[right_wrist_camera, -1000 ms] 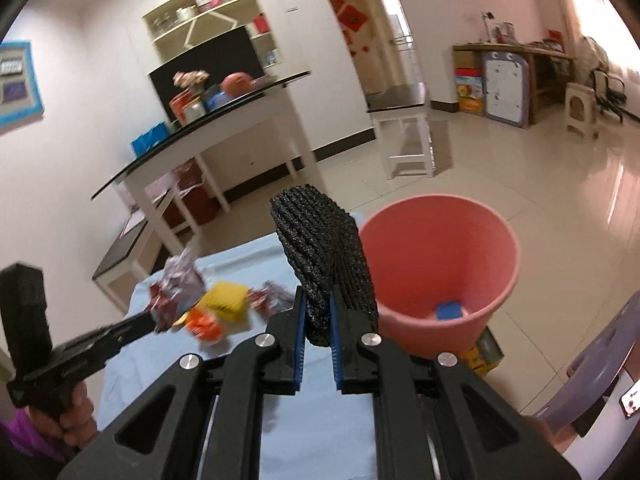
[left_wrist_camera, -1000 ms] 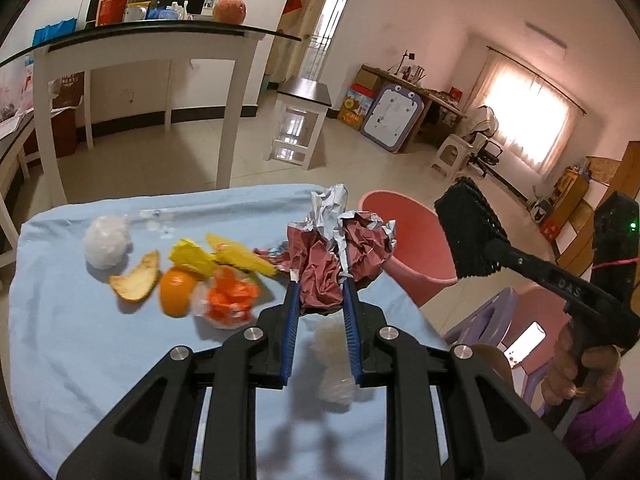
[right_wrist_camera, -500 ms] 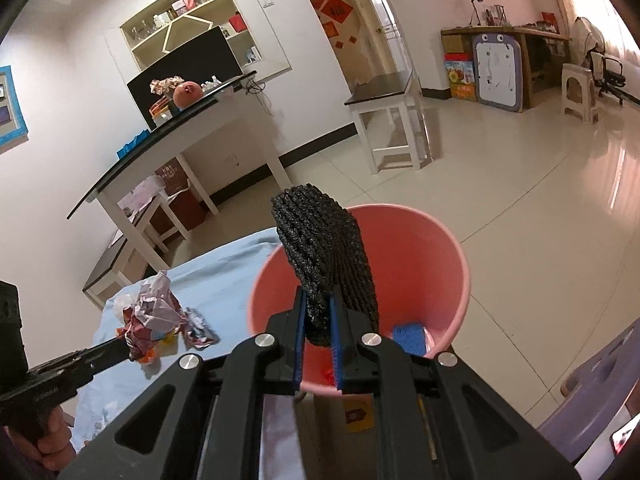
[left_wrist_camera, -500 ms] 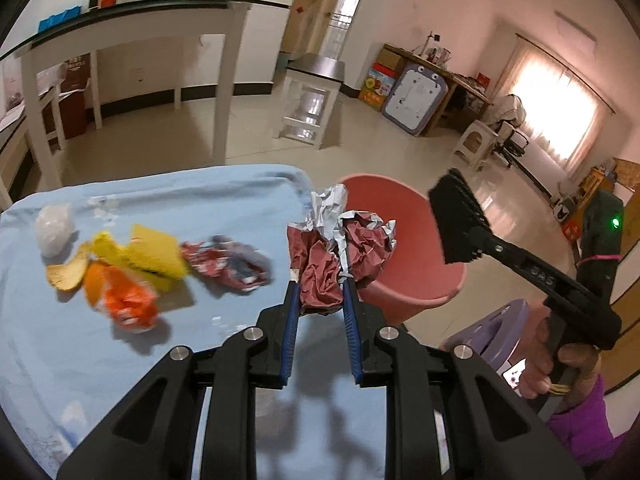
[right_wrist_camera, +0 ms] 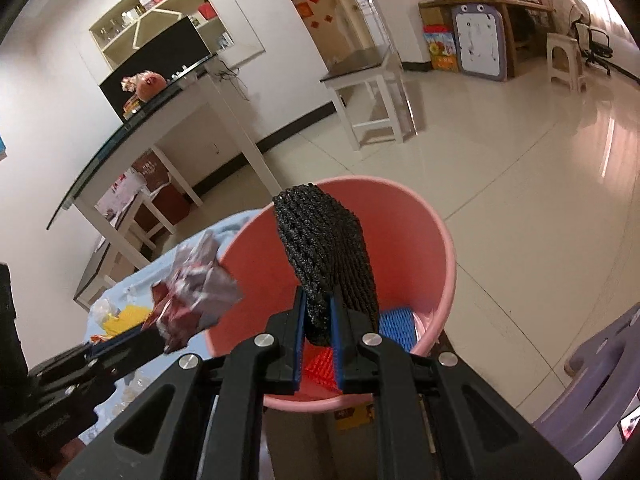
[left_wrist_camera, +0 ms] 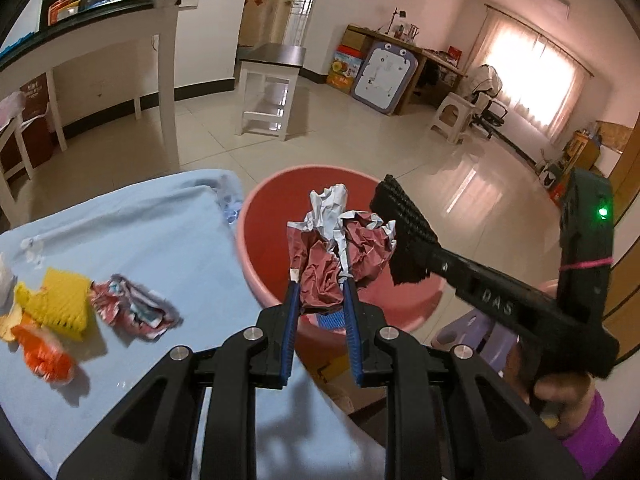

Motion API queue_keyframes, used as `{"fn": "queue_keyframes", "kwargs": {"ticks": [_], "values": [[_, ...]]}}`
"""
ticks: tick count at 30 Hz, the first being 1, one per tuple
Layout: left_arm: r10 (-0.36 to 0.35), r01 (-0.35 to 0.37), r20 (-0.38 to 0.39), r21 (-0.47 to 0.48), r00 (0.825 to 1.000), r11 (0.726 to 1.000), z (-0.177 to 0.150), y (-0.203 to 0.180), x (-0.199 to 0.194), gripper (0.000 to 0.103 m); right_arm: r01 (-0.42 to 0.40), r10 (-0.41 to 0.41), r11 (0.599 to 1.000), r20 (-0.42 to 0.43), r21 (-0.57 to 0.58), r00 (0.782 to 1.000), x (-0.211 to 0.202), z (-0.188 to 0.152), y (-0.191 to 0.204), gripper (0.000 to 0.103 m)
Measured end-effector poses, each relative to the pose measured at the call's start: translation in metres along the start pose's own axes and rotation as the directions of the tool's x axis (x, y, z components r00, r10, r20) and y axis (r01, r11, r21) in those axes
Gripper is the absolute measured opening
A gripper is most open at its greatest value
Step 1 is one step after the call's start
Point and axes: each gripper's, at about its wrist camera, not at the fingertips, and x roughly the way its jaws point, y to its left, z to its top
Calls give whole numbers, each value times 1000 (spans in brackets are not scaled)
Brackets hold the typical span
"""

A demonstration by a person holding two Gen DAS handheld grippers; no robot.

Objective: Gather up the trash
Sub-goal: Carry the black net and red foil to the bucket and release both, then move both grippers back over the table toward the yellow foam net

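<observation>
Left gripper (left_wrist_camera: 320, 284): jaws clenched partway on a crumpled red and silver wrapper (left_wrist_camera: 340, 248), blue pads pressed against its lower folds, the wad standing up above the fingertips. Held level over the near rim of the pink bucket (left_wrist_camera: 260, 216), wrapper hanging above the bucket's mouth and just beside the black foam net (left_wrist_camera: 404, 236); whether the two touch, cannot tell.

Right gripper (right_wrist_camera: 319, 312): jaws nearly closed, pinching the lower end of the black foam net (right_wrist_camera: 328, 248), which rises upright and slightly tilted above the pads. Poised over the bucket (right_wrist_camera: 440, 240), pointing in from the person's right, with the right hand (left_wrist_camera: 560, 394) wrapped around the handle below a purple sleeve.

Inside the bucket, a blue foam net (right_wrist_camera: 394, 326) and a red one (right_wrist_camera: 318, 362) on the bottom.

On the bench (left_wrist_camera: 152, 240), covered in light blue cloth and touching or just beside the bucket: another crumpled wrapper (left_wrist_camera: 134, 312), a yellow foam net (left_wrist_camera: 60, 302) just left of it, an orange wrapper (left_wrist_camera: 44, 354) nearer the camera, blurred. Orange peel (left_wrist_camera: 8, 324) at the far left edge, partly cut off.
</observation>
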Motion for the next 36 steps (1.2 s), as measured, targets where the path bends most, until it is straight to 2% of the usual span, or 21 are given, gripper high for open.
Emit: {"fn": "queue_keyframes", "kwargs": {"ticks": [4,5,7,8,9,15,20,25,30,36], "values": [[13,-13,-21,8,1000,1000,-1,-1,16,22,38,-38,999,-2,-15,999,11,4,4,13],[16,-16,-31,7,999,1000,-1,0,20,25,51,-51,999,-4,-14,999,14,6,5,17],[18,-18,-52,5,998,1000,0,0,27,27,73,-73,997,0,-9,997,16,6,5,30],[13,-13,-61,2,998,1000,1,0,28,27,85,-85,996,3,-7,996,17,6,7,41],[9,-9,-67,-1,998,1000,3,1,28,27,91,-91,996,10,-7,996,16,7,7,45],[-27,26,-31,-14,999,1000,6,8,9,28,113,-113,993,42,-16,993,2,5,17,45],[-39,40,39,-21,998,999,2,18,-25,28,98,-94,994,78,-55,993,-18,-4,45,46],[-2,5,84,-34,996,999,-9,35,-59,28,48,-40,996,101,-79,994,-37,-25,80,49],[36,-29,106,-58,994,998,-28,50,-90,28,-15,27,993,97,-120,995,-50,-61,125,50],[96,-87,106,-81,990,993,-55,71,-120,28,-31,52,984,120,-175,991,-70,-90,160,50]]}}
